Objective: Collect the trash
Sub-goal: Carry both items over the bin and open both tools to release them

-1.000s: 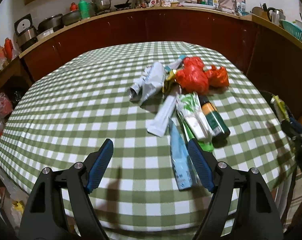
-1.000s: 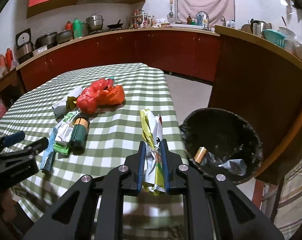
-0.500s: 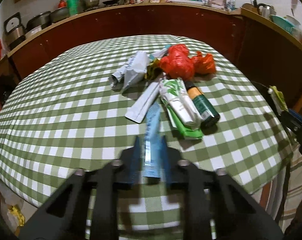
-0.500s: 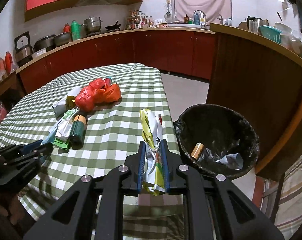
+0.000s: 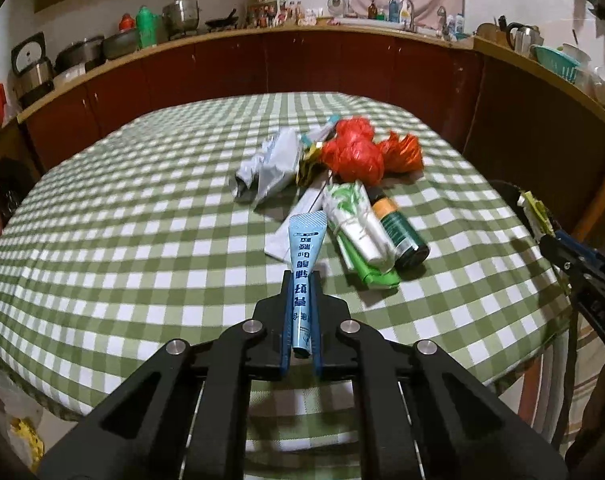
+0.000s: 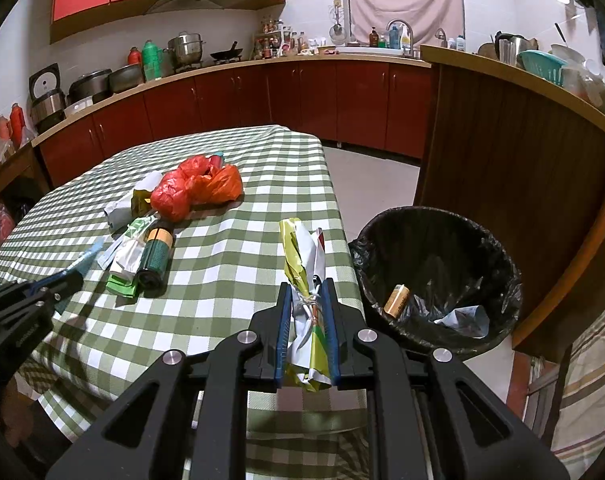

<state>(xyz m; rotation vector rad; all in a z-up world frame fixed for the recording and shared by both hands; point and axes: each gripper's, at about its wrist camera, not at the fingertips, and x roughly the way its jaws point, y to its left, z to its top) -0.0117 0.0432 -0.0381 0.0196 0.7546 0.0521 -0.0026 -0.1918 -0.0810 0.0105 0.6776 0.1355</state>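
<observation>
My left gripper [image 5: 301,280] is shut on a blue tube wrapper [image 5: 305,246], which sticks forward over the checked table [image 5: 142,240]. Beyond it lies a pile of trash: a green-and-white packet [image 5: 358,220], a dark green can [image 5: 400,232], red plastic bags [image 5: 358,152] and a crumpled grey wrapper [image 5: 270,168]. My right gripper [image 6: 306,286] is shut on a tied yellow-and-white wrapper bundle [image 6: 302,256] at the table's right edge. To its right, on the floor, stands a black-lined trash bin [image 6: 438,280] holding a small can and paper. The left gripper [image 6: 68,276] shows at the left of the right wrist view.
Red-brown kitchen cabinets [image 6: 262,96] with pots and bottles on the counter run behind the table. A wooden counter side [image 6: 502,160] stands right behind the bin. The right gripper [image 5: 550,236] sits at the right edge of the left wrist view.
My left gripper closed from wide open onto the blue tube wrapper and lifted its near end. The right gripper kept still, holding its bundle.
</observation>
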